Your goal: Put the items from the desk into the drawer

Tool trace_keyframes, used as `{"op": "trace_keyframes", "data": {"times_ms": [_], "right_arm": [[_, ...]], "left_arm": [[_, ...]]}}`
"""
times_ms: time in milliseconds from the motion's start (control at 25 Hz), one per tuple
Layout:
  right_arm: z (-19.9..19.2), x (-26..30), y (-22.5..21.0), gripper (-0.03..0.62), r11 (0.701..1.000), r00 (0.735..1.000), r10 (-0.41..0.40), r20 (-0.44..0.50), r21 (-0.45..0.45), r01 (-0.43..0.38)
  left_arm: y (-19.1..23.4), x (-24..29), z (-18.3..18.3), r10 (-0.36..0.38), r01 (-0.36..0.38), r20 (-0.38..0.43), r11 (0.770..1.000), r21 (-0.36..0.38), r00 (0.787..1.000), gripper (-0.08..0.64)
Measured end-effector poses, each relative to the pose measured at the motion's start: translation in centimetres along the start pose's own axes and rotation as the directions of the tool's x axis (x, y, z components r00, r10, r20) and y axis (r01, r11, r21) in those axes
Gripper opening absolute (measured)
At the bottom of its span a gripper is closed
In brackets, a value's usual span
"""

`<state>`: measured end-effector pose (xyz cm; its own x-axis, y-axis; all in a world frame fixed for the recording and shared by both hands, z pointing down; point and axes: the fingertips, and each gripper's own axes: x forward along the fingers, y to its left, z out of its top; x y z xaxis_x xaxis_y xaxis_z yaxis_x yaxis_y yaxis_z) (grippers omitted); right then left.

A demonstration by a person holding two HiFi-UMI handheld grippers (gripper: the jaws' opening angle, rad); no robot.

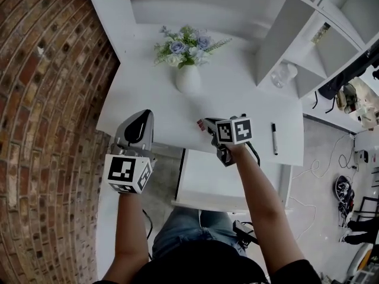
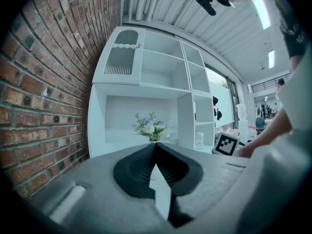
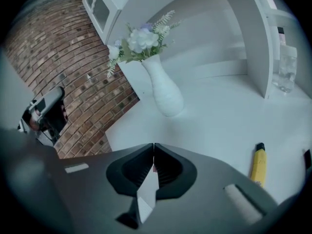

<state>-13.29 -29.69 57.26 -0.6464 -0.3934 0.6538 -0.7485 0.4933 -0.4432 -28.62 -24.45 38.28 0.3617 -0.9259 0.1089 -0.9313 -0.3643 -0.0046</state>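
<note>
Right gripper (image 1: pixel 205 124) at the tabletop's (image 1: pixel 155 106) front edge, jaws closed, apparently pinching a small red item (image 1: pixel 199 123); keep that pinch firm, lift clear, then lower into the open drawer (image 1: pixel 201 183), where nothing shows inside. Left gripper (image 1: pixel 144 115) closed, empty. Marker (image 1: pixel 274 138) near the front right corner

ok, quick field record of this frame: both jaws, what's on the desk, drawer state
left gripper: jaws together, nothing between them, at the desk's front left
right gripper: jaws together, small red thing at their tips; grip unclear
desk: vase of flowers at the back, marker lying at the right
drawer: open, below the desk's front edge
</note>
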Motion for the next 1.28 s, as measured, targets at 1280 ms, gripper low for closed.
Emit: {"op": "trace_keyframes", "data": {"times_ms": [1280], "right_arm": [[-11.8,-9.5,4.0,0.018,1.0,1.0,-0.012,0.013,0.016,0.011]], "left_arm": [[-5.2,-2.5,1.2,-0.017,0.017,0.061,1.0,-0.003,0.998,0.003]]}}
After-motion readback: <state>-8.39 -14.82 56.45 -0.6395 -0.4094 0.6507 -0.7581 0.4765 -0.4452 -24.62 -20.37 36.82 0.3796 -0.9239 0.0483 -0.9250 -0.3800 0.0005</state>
